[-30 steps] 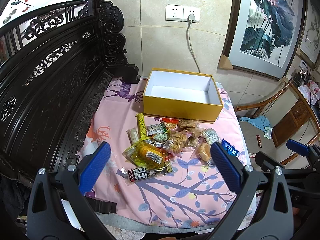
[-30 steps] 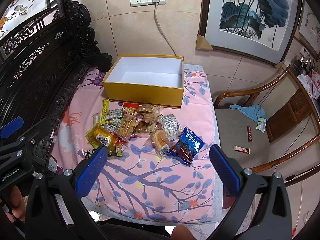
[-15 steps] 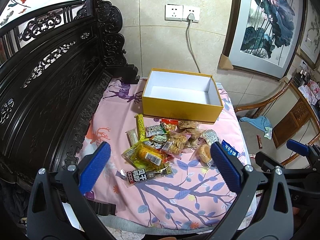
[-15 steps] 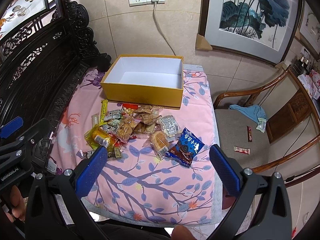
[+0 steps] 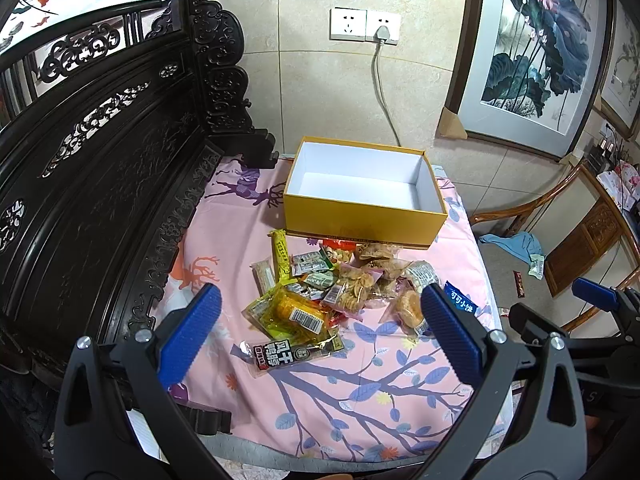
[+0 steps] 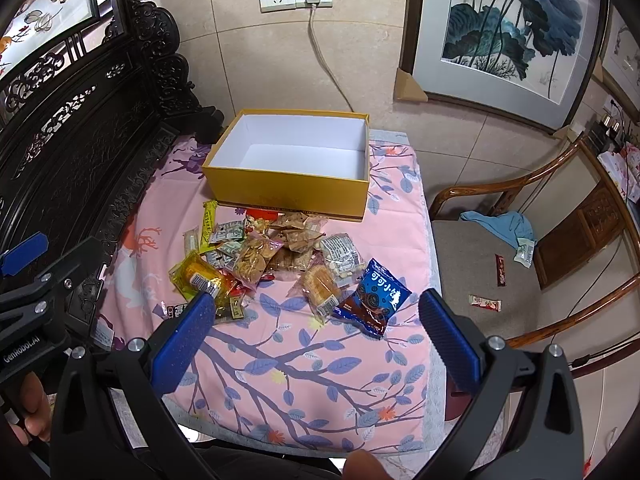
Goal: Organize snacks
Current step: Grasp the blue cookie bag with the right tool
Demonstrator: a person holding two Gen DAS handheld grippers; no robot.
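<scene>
With both left gripper (image 5: 320,332) and right gripper (image 6: 316,334) spread wide and empty above the snack pile (image 6: 272,260) before the empty yellow box (image 6: 288,192), expect overlapping slippery wrappers to drag neighbours or slip out.

A pink patterned cloth (image 6: 304,344) covers the seat. On it sit a yellow box (image 6: 288,188) and a snack pile (image 6: 276,260).

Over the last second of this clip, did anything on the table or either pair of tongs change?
Both views crept slightly forward toward the table. Left tongs and right tongs remain open and empty. The snack pile and the yellow box have not moved; nothing was grasped or released.
</scene>
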